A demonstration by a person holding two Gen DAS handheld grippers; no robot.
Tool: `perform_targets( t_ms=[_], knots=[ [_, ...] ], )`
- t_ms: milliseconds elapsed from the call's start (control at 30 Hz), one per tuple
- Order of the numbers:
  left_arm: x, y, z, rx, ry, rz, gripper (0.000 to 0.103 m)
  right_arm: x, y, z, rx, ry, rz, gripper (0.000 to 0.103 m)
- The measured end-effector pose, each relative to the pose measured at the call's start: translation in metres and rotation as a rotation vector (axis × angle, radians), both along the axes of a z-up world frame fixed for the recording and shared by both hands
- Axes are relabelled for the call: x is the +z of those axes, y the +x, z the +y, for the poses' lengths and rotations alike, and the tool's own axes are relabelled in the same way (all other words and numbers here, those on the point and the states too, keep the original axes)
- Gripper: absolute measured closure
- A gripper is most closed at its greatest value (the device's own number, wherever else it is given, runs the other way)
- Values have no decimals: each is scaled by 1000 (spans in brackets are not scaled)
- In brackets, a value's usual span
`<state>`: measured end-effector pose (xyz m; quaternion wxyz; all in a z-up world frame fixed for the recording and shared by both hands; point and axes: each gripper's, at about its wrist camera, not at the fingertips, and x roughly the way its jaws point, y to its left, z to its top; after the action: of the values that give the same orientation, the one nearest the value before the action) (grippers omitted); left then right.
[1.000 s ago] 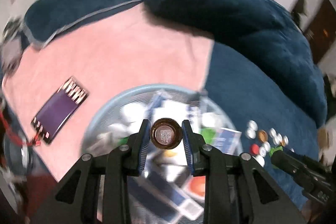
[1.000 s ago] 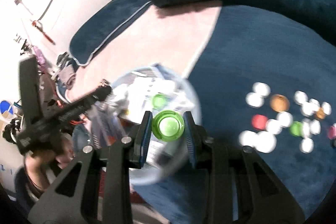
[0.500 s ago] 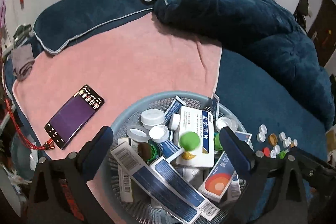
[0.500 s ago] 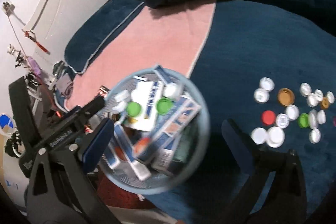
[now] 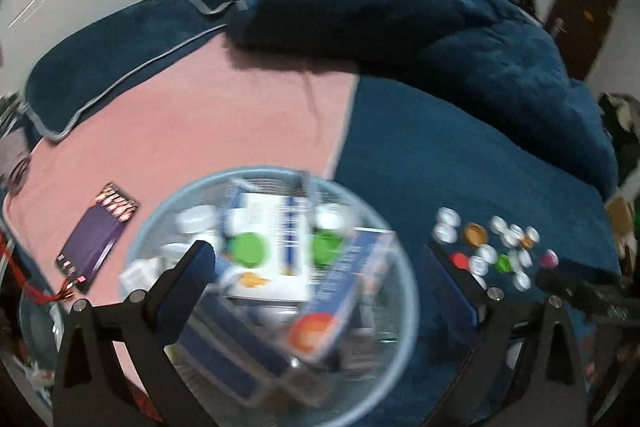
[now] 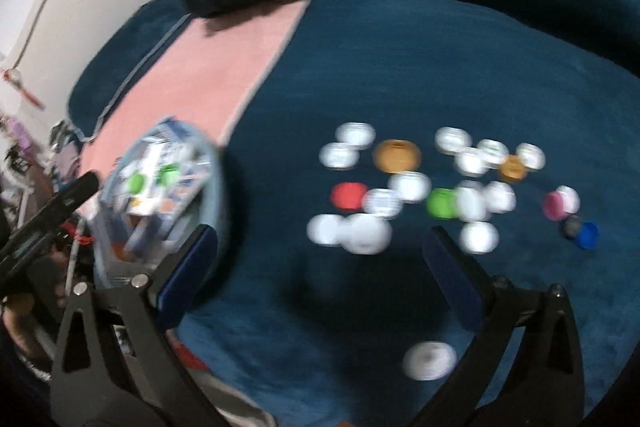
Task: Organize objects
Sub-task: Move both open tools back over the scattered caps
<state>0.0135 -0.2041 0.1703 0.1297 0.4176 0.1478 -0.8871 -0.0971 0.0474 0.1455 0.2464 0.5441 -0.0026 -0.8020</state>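
A round pale-blue mesh basket (image 5: 408, 291) sits on the bed, filled with medicine boxes, white caps and two green caps (image 5: 249, 249). My left gripper (image 5: 320, 259) is open and empty, spread above the basket. The basket also shows at the left of the right wrist view (image 6: 216, 187). A cluster of several loose bottle caps (image 6: 412, 187), white, orange, red, green, pink and blue, lies on the dark blue blanket. My right gripper (image 6: 320, 251) is open and empty, above the blanket just in front of the caps. One white cap (image 6: 429, 361) lies apart, near me.
A smartphone (image 5: 96, 233) lies on the pink sheet (image 5: 200, 131) left of the basket, with a red cable. A heaped dark blue duvet (image 5: 440, 39) and pillows lie behind. The caps also show at the right of the left wrist view (image 5: 492, 247).
One second ago both grippers were shut on caps over the basket: brown on the left, green on the right. Both opened and the caps dropped in. The right gripper has swung right toward the loose caps.
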Motion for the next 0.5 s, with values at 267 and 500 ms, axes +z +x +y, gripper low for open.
perform_targets(
  t_ms=[267, 500],
  knots=[
    [-19, -41, 98, -199, 72, -36, 1, -44, -36, 73, -153, 173, 2, 0],
    [-60, -59, 150, -280, 144, -139, 1, -84, -50, 94, -185, 158, -85, 5]
  ],
)
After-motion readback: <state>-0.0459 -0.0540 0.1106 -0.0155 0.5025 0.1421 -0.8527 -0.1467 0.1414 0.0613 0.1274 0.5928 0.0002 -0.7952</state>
